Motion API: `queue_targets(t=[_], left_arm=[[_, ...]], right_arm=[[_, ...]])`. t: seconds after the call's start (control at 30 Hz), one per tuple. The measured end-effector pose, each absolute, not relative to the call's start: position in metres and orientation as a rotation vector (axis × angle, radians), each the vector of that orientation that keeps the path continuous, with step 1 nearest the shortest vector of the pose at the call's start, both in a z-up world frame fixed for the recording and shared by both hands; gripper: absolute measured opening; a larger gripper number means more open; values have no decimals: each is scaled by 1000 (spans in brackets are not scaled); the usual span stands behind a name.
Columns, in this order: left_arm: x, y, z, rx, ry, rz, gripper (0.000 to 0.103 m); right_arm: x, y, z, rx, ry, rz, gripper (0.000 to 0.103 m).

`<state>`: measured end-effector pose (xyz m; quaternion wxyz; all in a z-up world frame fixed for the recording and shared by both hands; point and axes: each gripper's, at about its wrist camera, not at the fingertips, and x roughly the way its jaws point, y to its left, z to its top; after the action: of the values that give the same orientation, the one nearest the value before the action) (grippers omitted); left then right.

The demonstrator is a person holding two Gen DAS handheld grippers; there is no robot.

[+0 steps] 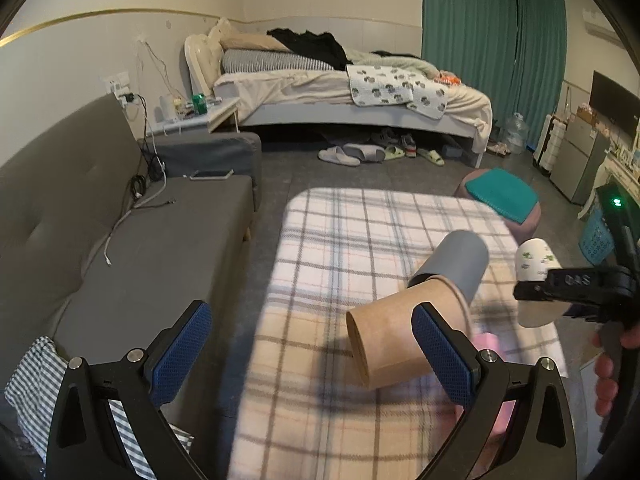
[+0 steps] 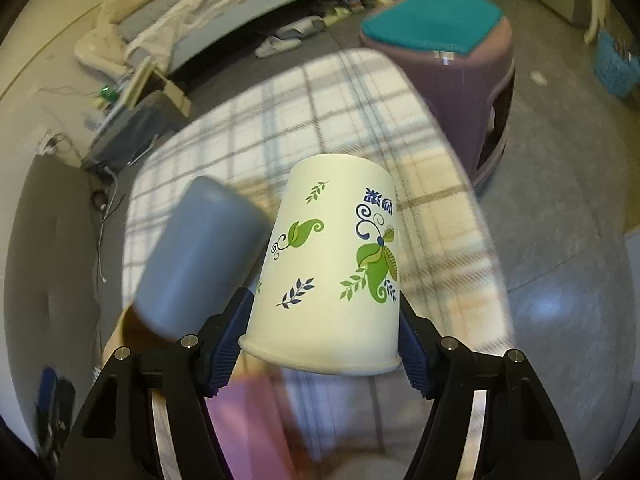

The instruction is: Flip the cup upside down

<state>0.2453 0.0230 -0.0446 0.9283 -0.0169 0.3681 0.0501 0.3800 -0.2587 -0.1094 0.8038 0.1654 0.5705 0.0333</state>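
A white paper cup (image 2: 332, 272) with green leaf print is held between the pads of my right gripper (image 2: 324, 336), near its rim, its base pointing away from the camera over the plaid-covered table (image 2: 360, 120). In the left wrist view the cup (image 1: 534, 268) shows at the right, clamped by the black right gripper. My left gripper (image 1: 316, 356) is open and empty above the table's left edge. A brown cardboard cup (image 1: 404, 336) and a grey cup (image 1: 456, 268) lie nested on their sides just behind its right finger.
A grey sofa (image 1: 140, 264) stands left of the table. A purple stool (image 2: 460, 80) with a teal cushion stands beyond the table's far right corner. A bed (image 1: 340, 92) lies at the back with slippers in front. A pink object (image 1: 488, 344) lies on the table.
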Motion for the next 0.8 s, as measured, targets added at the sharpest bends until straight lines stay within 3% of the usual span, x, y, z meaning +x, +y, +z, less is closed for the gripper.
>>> queue_targets(t=[0.4,0.6,0.8], left_arm=[[135,47,26,-55,677,105,103],[80,72,10,-66,707,124,103],[60,90,-30,-109,778,149,103]], right_arm=[[205,-214,17,238,1026,261,68],[134,-173,5,170,995,289,69],[113,-133,-66,68,1059,256,69]])
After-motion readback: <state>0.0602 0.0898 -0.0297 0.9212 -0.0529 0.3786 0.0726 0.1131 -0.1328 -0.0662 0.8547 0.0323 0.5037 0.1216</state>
